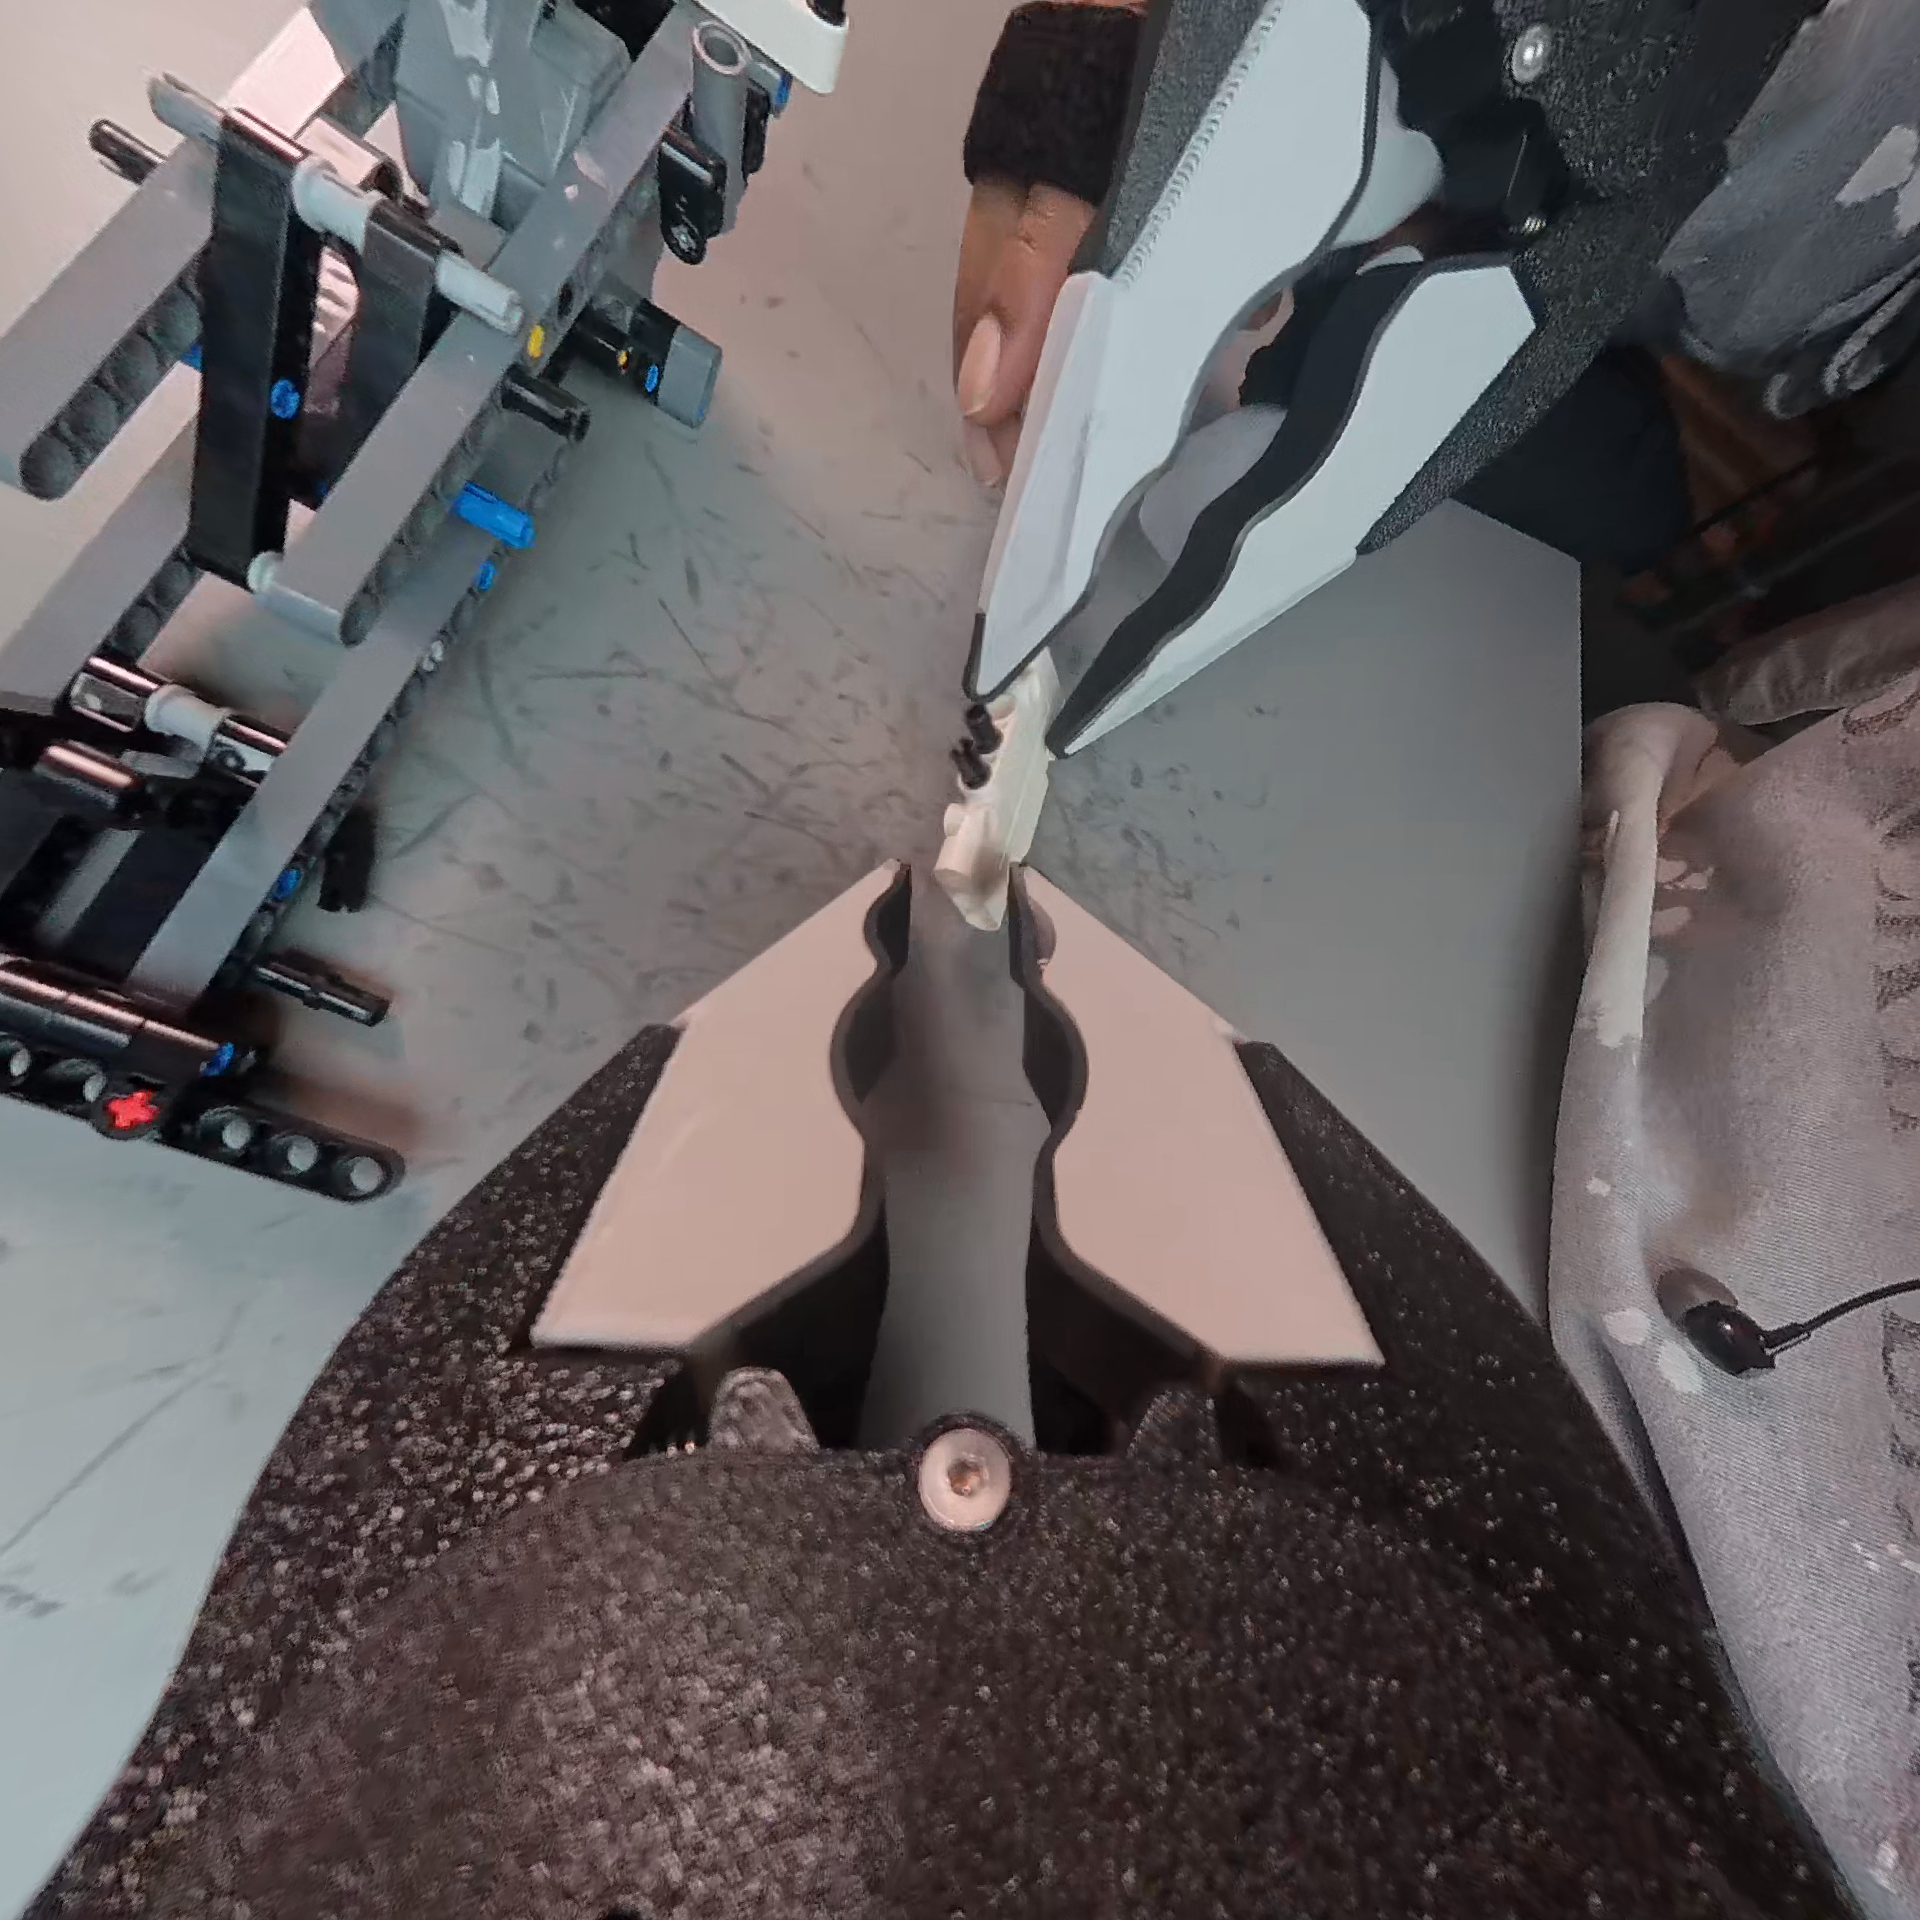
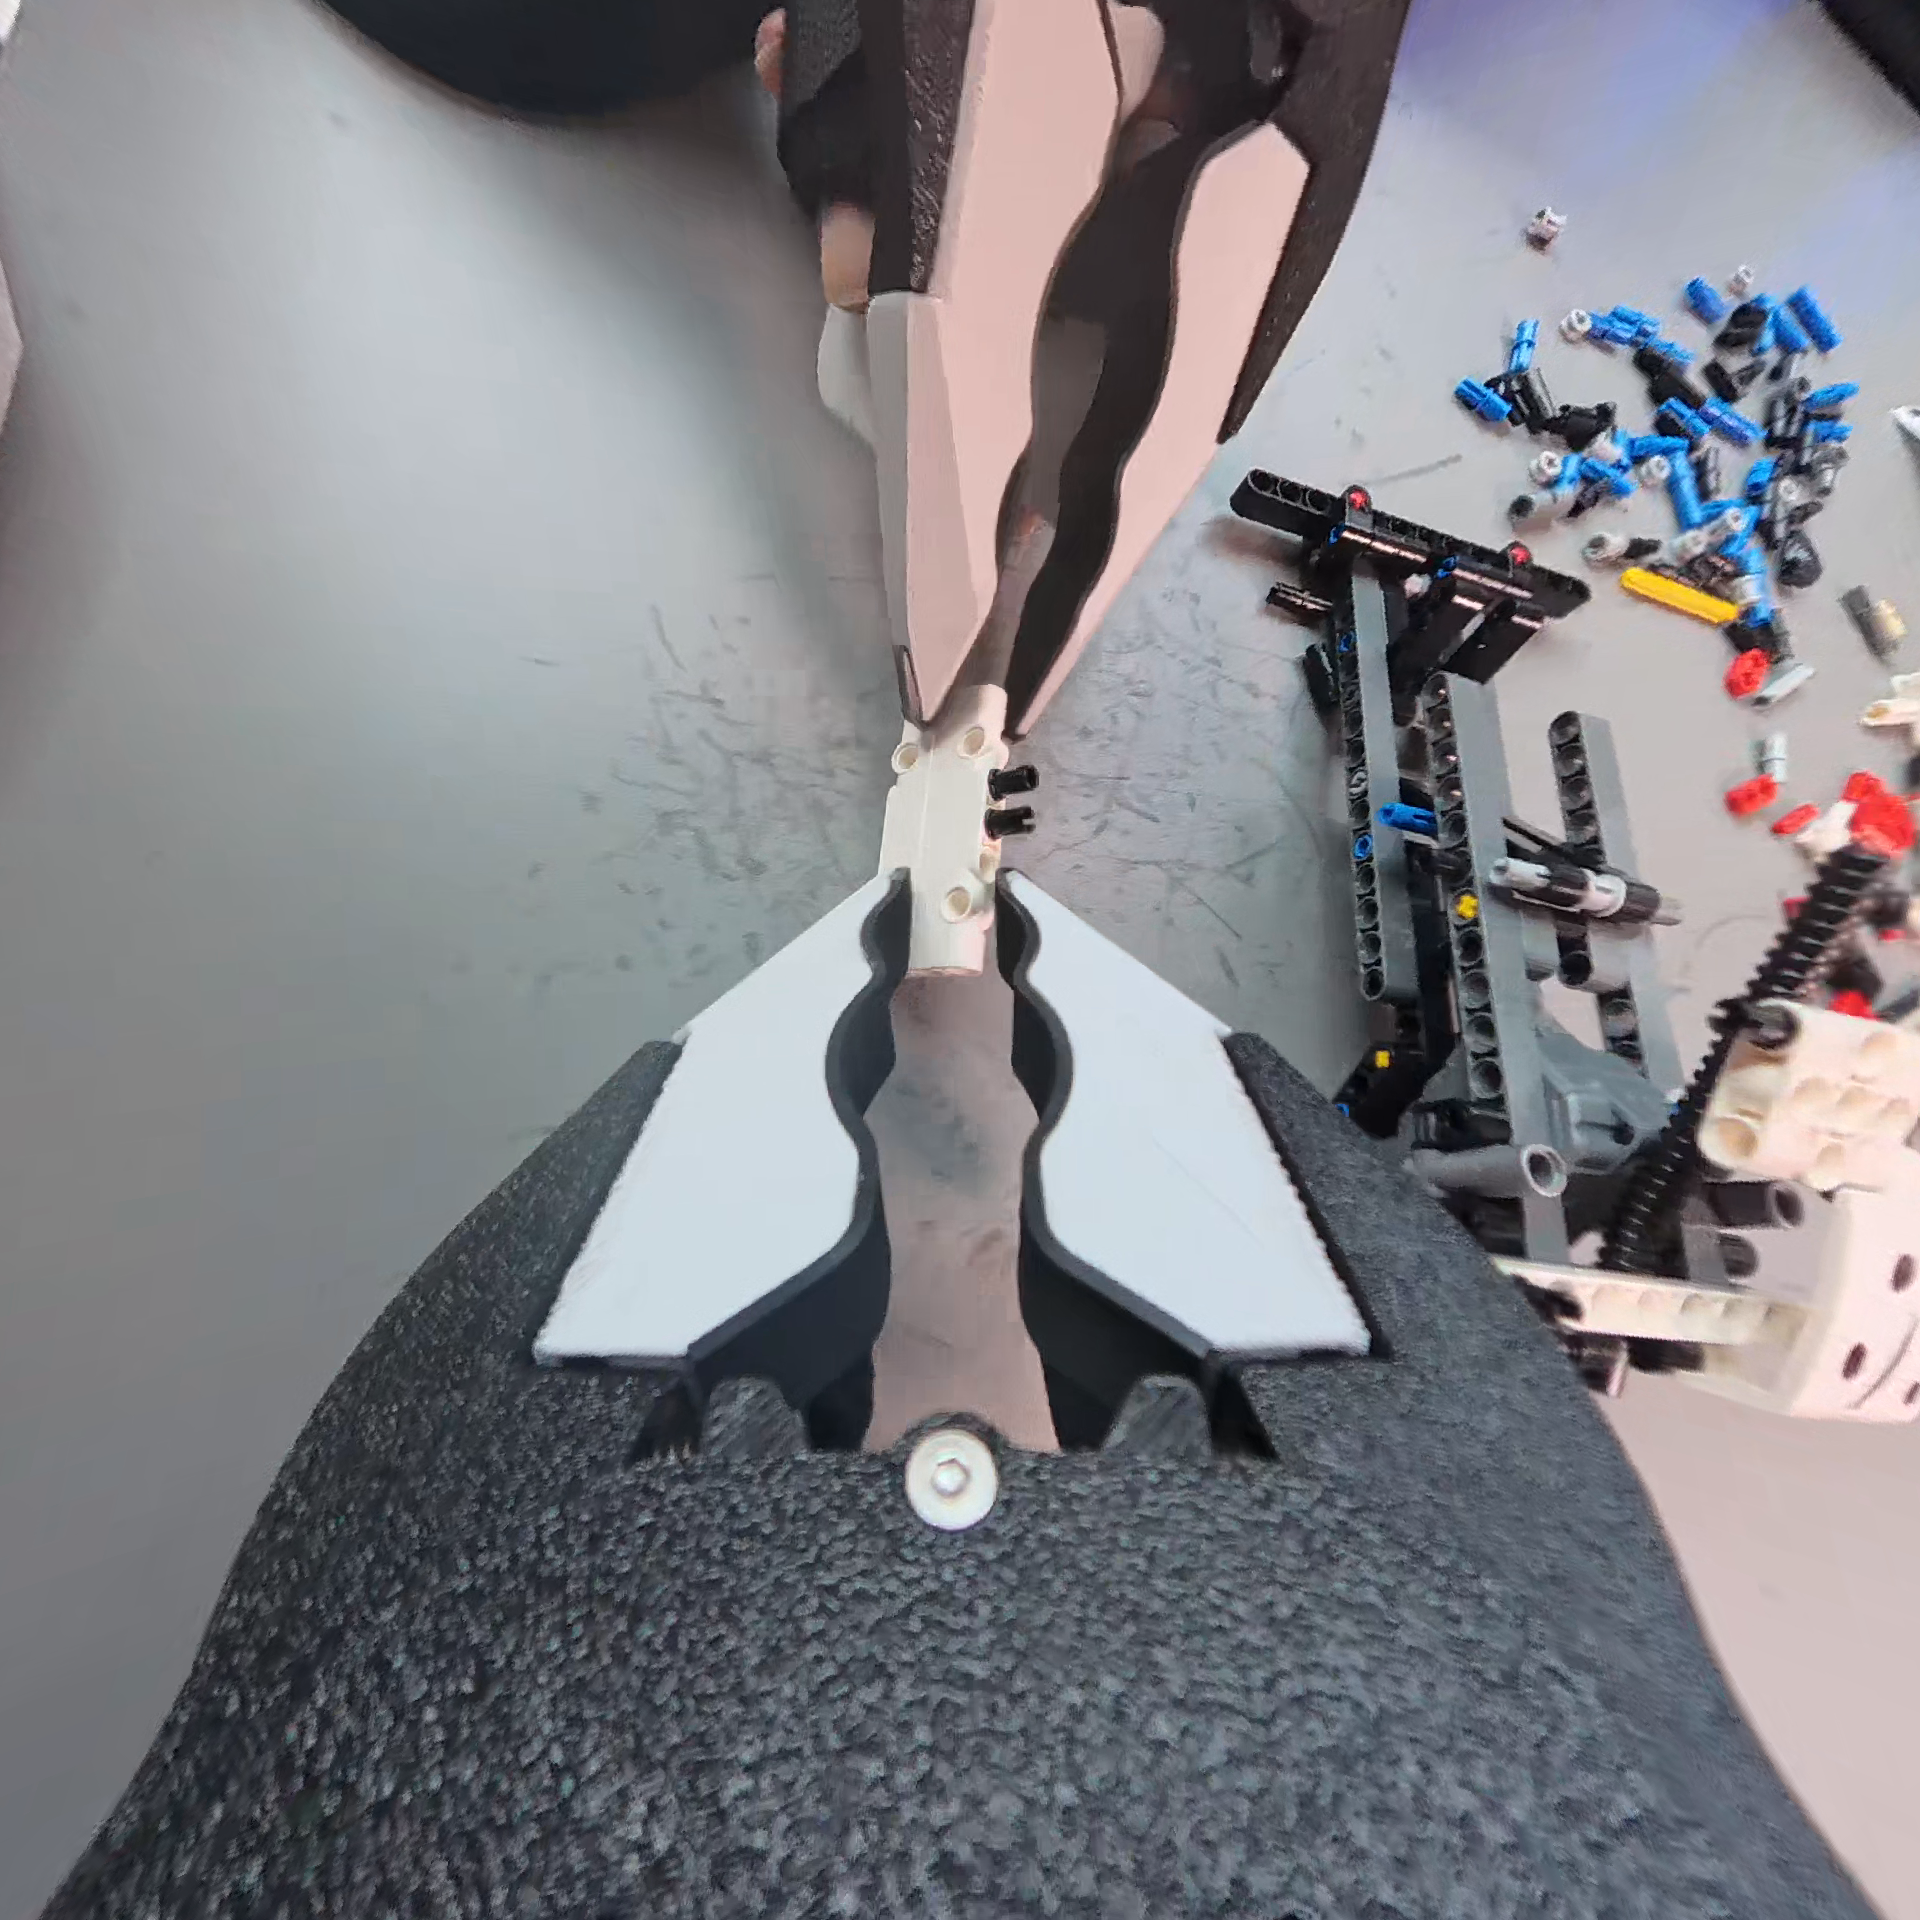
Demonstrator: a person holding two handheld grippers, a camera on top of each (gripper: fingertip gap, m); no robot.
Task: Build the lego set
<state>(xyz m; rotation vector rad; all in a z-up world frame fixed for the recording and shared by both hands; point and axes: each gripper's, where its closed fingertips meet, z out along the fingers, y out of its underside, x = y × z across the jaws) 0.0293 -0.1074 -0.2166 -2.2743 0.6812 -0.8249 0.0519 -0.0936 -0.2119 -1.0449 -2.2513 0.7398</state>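
A white Lego beam [image 1: 995, 805] [image 2: 935, 831] with two black pins [image 1: 975, 740] [image 2: 1012, 802] on its side hangs above the grey table, held at both ends. My left gripper [image 1: 961, 883] is shut on one end; it also enters the right wrist view from the top [image 2: 961, 719]. My right gripper [image 2: 948, 888] is shut on the other end; it also comes in from the upper right in the left wrist view [image 1: 1023, 707]. The grey and black Lego frame [image 1: 343, 499] [image 2: 1455, 831] lies on the table to one side, apart from both grippers.
A pile of loose blue, black and red pieces [image 2: 1683, 447] lies beyond the frame. A white block with a black toothed strip [image 2: 1808, 1122] sits at the frame's near end. The table edge [image 1: 1558, 831] and a person's grey clothing [image 1: 1766, 1039] are to the right. A hand [image 1: 992, 343] holds the right gripper.
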